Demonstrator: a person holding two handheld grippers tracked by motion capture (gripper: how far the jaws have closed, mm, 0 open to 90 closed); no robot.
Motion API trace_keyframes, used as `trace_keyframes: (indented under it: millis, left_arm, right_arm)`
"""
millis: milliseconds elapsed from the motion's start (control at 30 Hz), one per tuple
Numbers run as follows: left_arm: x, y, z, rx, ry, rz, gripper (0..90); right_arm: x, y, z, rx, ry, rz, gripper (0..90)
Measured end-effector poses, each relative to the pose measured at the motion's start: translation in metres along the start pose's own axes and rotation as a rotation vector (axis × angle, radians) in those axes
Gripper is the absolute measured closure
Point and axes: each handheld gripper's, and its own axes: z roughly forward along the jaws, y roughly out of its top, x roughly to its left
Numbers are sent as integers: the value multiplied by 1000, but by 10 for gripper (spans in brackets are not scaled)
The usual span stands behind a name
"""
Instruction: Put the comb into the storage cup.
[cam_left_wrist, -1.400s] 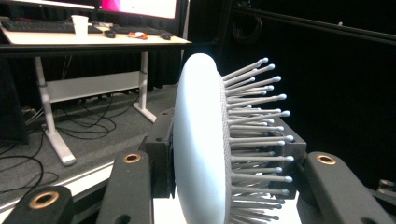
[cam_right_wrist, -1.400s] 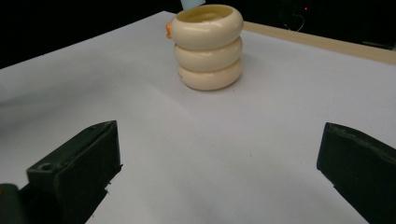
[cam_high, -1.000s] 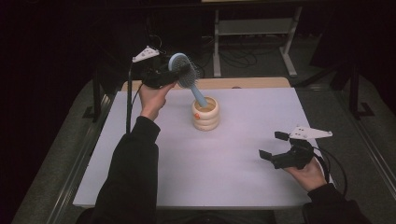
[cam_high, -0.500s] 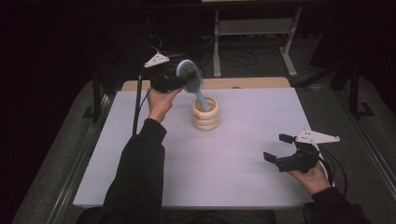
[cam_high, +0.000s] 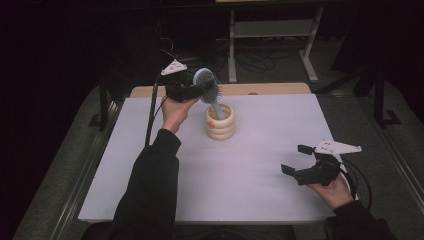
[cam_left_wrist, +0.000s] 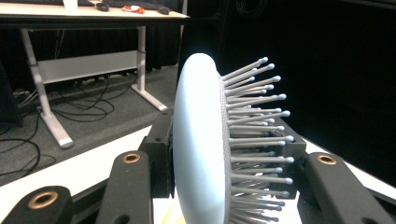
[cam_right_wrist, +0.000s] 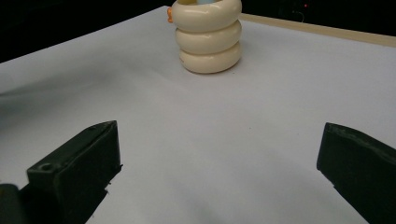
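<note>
One pale blue hairbrush (cam_high: 206, 83), head clamped between the jaws of the left gripper (cam_high: 192, 89), bristles (cam_left_wrist: 254, 135) outward; handle angled down into the mouth of the holder. One cream ribbed holder (cam_high: 219, 121), standing upright toward the far edge of the desk (cam_high: 260, 200), near its middle. Right gripper (cam_high: 295, 160) at the near right corner, jaws wide apart, nothing between them, well clear of the holder. Risks, as judged: handle pressing sideways on the rim and tipping the unsupported holder; early release letting the top-heavy brush topple it. Count: brushes one, holders one, grippers two.
</note>
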Motion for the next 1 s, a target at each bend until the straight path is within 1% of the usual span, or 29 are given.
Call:
trace_keyframes:
  millis: [233,367,433,633,733,833,933,1000]
  left_arm:
    - [1,-5,5,9,-4,-6,532]
    - [3,-9,8,18,4,-9,532]
    - [3,-11,8,10,13,-3,532]
    - [6,-20,10,16,14,-20,533]
    - [8,-23,11,9,11,-38,533]
    - [8,-25,13,18,12,-37,532]
    - [7,-27,16,29,19,-30,531]
    - [7,-29,18,33,13,-35,531]
  right_arm:
    - [-1,0,0,-3,0,3,0]
    - [-1,0,-1,-5,-1,3,0]
    - [-1,-1,0,-4,-2,6,0]
    - [-2,-1,0,-1,-3,7,0]
    - [-2,-1,0,-1,-3,5,0]
    - [-2,-1,0,0,-2,6,0]
    - [-2,-1,1,14,-13,5,0]
    - [-3,-2,2,20,-14,9,0]
